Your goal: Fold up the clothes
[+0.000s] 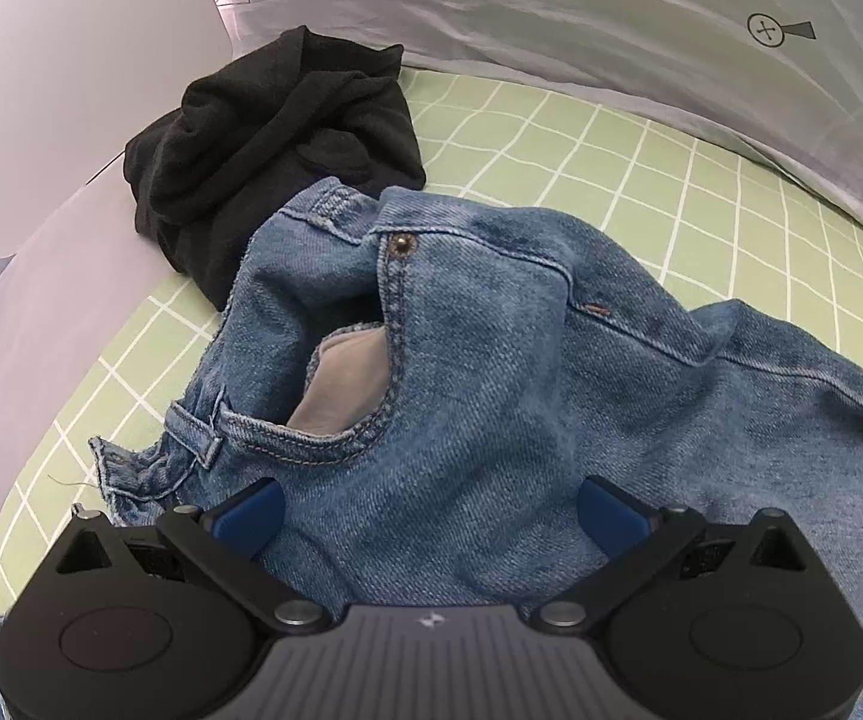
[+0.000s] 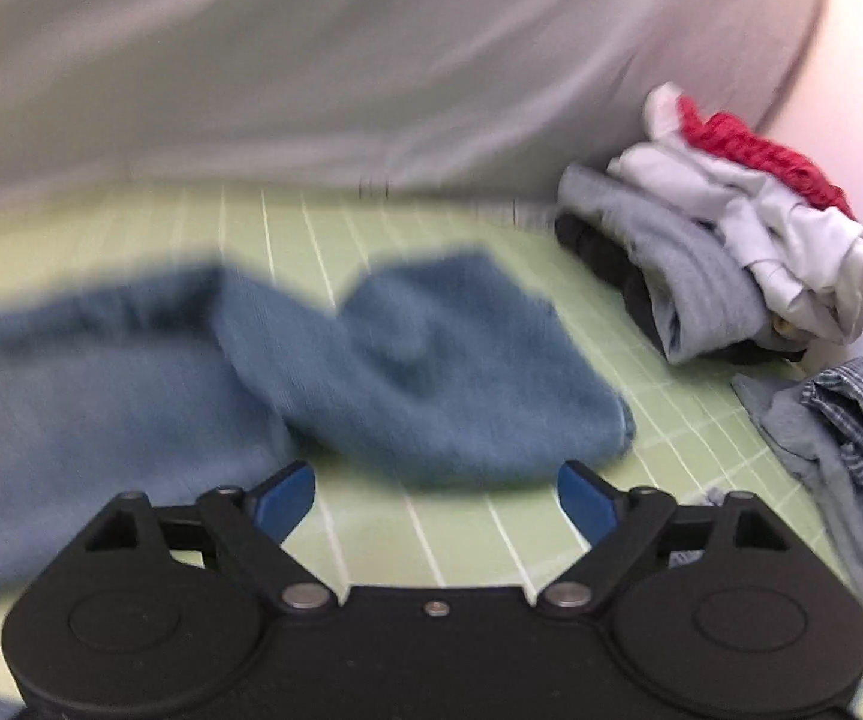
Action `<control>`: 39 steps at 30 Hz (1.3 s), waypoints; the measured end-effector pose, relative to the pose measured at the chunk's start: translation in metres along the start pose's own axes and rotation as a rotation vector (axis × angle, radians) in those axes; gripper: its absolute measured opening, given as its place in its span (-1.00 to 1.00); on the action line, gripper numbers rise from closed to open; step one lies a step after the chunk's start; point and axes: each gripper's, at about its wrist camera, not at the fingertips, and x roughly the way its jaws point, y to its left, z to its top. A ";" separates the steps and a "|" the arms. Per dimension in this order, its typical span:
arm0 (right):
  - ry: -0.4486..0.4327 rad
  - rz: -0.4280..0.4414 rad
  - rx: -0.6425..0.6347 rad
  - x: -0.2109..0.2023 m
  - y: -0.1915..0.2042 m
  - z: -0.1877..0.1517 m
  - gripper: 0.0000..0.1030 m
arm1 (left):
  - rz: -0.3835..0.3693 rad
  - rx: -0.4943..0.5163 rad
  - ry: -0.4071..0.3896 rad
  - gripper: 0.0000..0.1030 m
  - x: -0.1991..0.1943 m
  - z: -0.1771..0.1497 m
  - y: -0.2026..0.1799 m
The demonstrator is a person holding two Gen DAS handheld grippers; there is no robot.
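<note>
Blue jeans (image 1: pixel 491 372) lie rumpled on the green checked sheet (image 1: pixel 641 180), waist and open pocket toward the left. My left gripper (image 1: pixel 431 510) is open, its blue fingers (image 1: pixel 251 513) spread just above the denim. In the right wrist view, which is motion-blurred, the jeans' legs (image 2: pixel 419 372) lie on the sheet (image 2: pixel 431 534), one hem end at the right. My right gripper (image 2: pixel 434 495) is open and empty, just short of that leg end.
A crumpled black garment (image 1: pixel 269 156) lies behind the jeans at the left. A pile of grey, white and red clothes (image 2: pixel 725 240) and a blue checked shirt (image 2: pixel 851 450) lie at the right. A pale fabric wall (image 1: pixel 551 18) bounds the back.
</note>
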 end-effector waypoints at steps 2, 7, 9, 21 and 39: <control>0.001 -0.003 -0.024 0.009 0.002 -0.002 0.66 | -0.001 0.000 0.005 1.00 0.000 0.001 0.000; -0.013 -0.071 -0.022 0.029 -0.005 0.009 0.56 | -0.002 -0.002 0.005 1.00 -0.001 0.001 -0.003; -0.009 -0.093 0.009 0.039 -0.015 0.019 0.28 | -0.007 0.003 0.003 1.00 -0.001 0.001 -0.001; -0.215 -0.203 0.023 0.092 -0.019 0.138 0.41 | -0.008 -0.005 -0.015 1.00 -0.003 0.000 -0.004; -0.281 0.051 -0.032 0.089 0.036 0.133 0.71 | 0.003 -0.020 -0.031 1.00 -0.004 -0.002 -0.003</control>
